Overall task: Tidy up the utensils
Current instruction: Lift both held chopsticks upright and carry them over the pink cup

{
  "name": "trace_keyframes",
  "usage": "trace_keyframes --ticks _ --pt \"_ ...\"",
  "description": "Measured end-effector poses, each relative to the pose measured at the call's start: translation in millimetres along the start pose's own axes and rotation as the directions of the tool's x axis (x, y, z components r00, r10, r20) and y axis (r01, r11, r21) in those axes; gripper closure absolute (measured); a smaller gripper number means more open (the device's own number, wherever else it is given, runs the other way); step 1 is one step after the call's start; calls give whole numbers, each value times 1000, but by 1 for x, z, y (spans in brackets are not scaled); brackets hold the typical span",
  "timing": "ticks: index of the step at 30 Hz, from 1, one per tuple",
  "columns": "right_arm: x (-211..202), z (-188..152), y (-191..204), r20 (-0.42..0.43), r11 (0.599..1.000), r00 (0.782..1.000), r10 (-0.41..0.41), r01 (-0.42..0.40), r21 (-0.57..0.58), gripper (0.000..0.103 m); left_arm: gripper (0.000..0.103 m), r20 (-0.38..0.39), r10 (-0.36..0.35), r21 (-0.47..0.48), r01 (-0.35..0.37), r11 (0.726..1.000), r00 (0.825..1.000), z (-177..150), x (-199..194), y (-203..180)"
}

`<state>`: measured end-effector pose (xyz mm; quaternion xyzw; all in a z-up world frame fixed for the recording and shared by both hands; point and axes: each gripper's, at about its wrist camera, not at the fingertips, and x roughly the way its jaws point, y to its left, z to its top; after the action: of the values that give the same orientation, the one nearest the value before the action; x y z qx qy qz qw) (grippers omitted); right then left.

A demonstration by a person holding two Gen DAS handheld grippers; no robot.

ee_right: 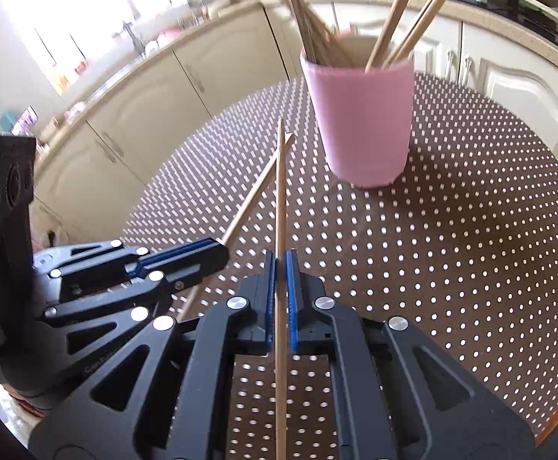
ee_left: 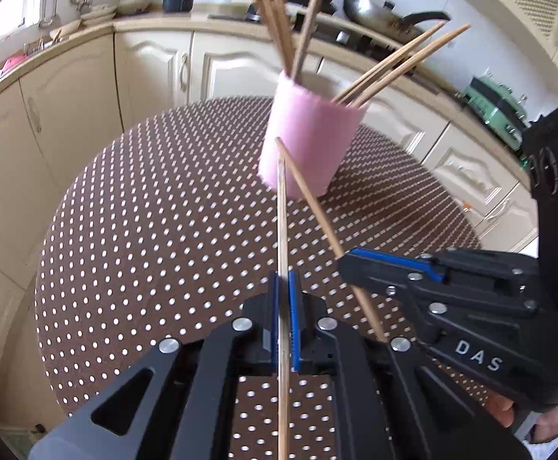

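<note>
Left gripper (ee_left: 286, 318) clamped mid-shaft on one chopstick (ee_left: 282, 230); right gripper (ee_right: 281, 299) likewise on its chopstick (ee_right: 280, 199). Tips cross ahead, short of pink cup (ee_right: 359, 115). Light, stiff, slippery sticks likely pivot; grip near centre.

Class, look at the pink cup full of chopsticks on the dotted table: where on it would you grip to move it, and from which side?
Grip the pink cup across its smooth lower wall, coming level from the near side. It stands upright, and the chopsticks fan out above the rim, so a grasp from above looks blocked. Both grippers already hold a chopstick each, so one must be freed first.
</note>
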<state>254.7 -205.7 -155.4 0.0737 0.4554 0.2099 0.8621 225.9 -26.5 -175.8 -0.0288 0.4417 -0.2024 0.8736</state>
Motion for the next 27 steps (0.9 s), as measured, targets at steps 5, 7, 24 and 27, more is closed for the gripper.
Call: trace_keyframes --ticks 5,7,24,27 --pt "-41 -5 -9 117 999 993 30 -34 26 97 98 105 -57 22 55 998 993 -7 -35 -15" --pt "-53 -1 -7 164 998 986 42 -49 40 97 98 153 -69 35 64 997 986 -10 -48 -22" --pt "-123 50 3 492 997 868 68 -76 -3 97 98 569 -140 54 134 990 810 51 -77 -39" --pt "-126 65 5 550 997 832 76 -81 -16 97 98 627 -144 73 126 989 766 69 -78 -47"
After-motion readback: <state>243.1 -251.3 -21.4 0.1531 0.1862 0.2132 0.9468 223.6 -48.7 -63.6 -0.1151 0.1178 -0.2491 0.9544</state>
